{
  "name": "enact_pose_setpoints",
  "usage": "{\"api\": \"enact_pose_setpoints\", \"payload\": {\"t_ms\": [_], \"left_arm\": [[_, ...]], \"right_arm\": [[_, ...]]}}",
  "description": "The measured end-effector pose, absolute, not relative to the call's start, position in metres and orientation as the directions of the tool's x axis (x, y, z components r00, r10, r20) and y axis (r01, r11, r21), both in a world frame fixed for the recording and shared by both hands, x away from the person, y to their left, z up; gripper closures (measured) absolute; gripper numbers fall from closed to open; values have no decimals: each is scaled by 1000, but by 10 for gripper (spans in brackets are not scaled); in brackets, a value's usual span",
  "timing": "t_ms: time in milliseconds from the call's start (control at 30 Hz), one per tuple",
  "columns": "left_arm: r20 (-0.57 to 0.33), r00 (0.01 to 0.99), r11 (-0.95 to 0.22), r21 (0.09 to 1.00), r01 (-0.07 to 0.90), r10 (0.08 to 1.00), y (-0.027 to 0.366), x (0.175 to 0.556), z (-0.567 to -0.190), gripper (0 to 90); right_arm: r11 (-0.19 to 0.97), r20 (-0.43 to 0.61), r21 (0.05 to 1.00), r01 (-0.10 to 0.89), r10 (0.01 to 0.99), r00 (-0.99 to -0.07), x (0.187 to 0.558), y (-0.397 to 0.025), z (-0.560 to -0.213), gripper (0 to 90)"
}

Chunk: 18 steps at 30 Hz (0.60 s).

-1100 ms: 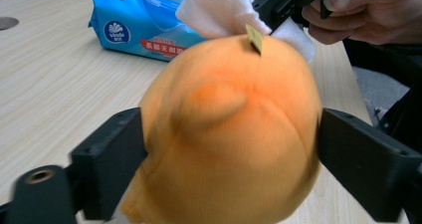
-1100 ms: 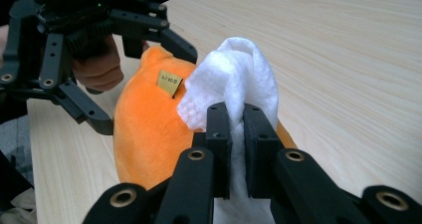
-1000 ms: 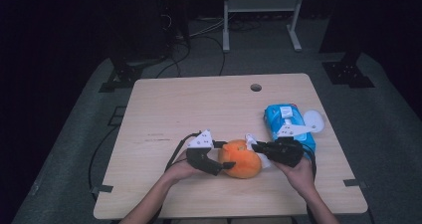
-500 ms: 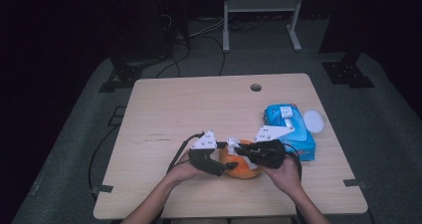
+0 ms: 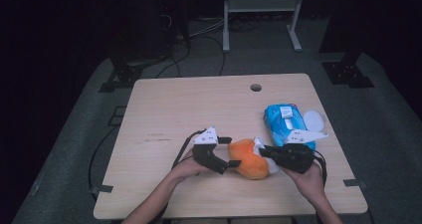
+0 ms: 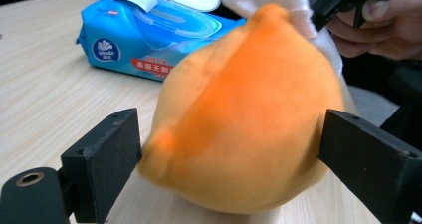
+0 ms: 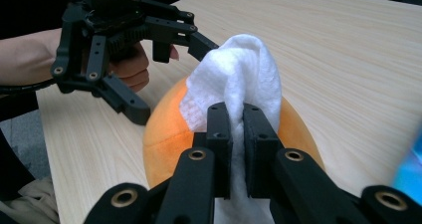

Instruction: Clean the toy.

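An orange soft, rounded toy [image 5: 248, 159] lies near the table's front edge. My left gripper [image 5: 228, 161] grips it from the left; in the left gripper view its two jaws press on either side of the toy [image 6: 239, 119]. My right gripper [image 5: 262, 152] comes from the right, shut on a white wet wipe [image 5: 259, 145]. In the right gripper view the wipe [image 7: 239, 79] bunches up above the shut jaws and lies against the top of the toy [image 7: 164, 134]. The left gripper [image 7: 164, 69] shows beyond it.
A blue pack of wet wipes [image 5: 285, 123] lies behind my right gripper with its white lid [image 5: 314, 119] flipped open. The wooden table [image 5: 199, 109] has a small round hole [image 5: 256, 87] near its far edge. Cables trail from both grippers.
My right gripper carried the wipe left from beside the blue pack onto the orange toy, then slid back slightly to the right. The left gripper has kept hold of the toy, barely moving.
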<state>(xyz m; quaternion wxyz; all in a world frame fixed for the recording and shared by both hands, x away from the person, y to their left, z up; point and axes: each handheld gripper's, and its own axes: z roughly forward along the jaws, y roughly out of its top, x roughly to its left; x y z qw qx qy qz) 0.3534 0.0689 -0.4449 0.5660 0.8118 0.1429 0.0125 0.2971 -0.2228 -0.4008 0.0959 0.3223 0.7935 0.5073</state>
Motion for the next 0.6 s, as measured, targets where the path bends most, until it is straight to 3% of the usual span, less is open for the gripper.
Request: {"api": "enact_pose_setpoints", "payload": {"t_ms": [333,467,600], "left_arm": [[-293,943,-262,908,327,160,54,364,-465,84],[-297,941,-249,911,330,160,53,359,-456,281],[-223,957,-264,927,267,186,62,349,-429,315]], "right_arm": [[215,229,863,458,640,-733,294,-249,-407,826],[185,246,867,462,648,-721,297,-250,-403,833],[139,268,884,446,630,-728,297,-246,-395,836]]}}
